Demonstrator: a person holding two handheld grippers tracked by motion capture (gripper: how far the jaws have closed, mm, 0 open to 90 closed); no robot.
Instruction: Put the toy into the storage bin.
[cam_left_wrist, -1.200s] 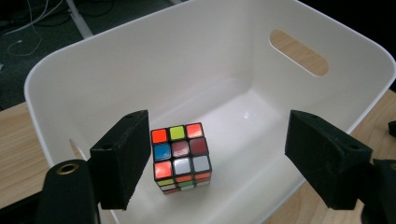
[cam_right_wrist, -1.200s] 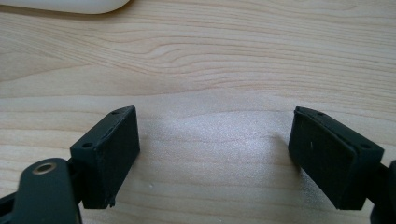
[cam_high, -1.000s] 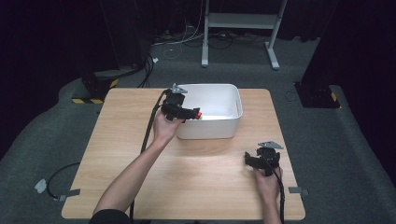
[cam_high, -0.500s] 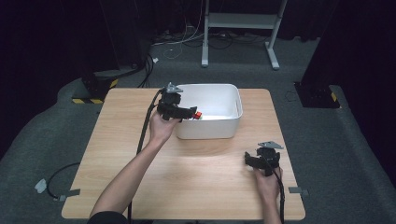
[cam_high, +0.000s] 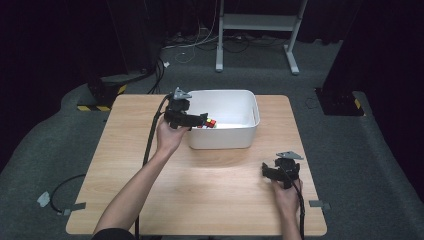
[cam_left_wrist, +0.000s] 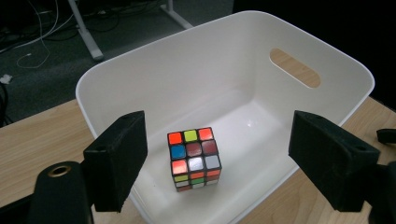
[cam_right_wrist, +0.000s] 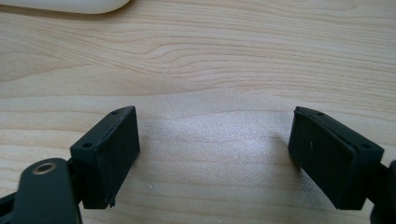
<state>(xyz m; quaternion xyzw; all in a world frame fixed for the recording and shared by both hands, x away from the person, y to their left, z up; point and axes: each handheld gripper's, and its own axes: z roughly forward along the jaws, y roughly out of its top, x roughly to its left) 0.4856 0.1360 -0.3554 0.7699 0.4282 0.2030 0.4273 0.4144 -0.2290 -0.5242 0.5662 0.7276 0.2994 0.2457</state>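
Note:
A scrambled colour cube (cam_left_wrist: 194, 158) lies on the floor of the white plastic bin (cam_left_wrist: 224, 60), near its left wall (cam_high: 210, 123). My left gripper (cam_high: 201, 120) hangs over that left rim of the bin (cam_high: 240, 137). Its jaws have just been opening, and the pads (cam_left_wrist: 119, 158) now stand wide, apart from the cube below them. My left gripper (cam_left_wrist: 220, 140) holds nothing. At the table's front right my right gripper (cam_high: 280, 172) rests open just above bare wood (cam_right_wrist: 215, 140), with nothing between its pads (cam_right_wrist: 109, 149).
The bin stands at the back middle of the wooden table (cam_high: 125, 150) and has a handle slot (cam_left_wrist: 295, 68) in its far wall. Behind the table are a white metal stand (cam_high: 260, 22) and loose cables (cam_high: 190, 47) on the grey floor.
The cube was at the left gripper's tips over the bin; now it lies loose on the bin floor. The left gripper has shifted slightly back. The right gripper has not moved.

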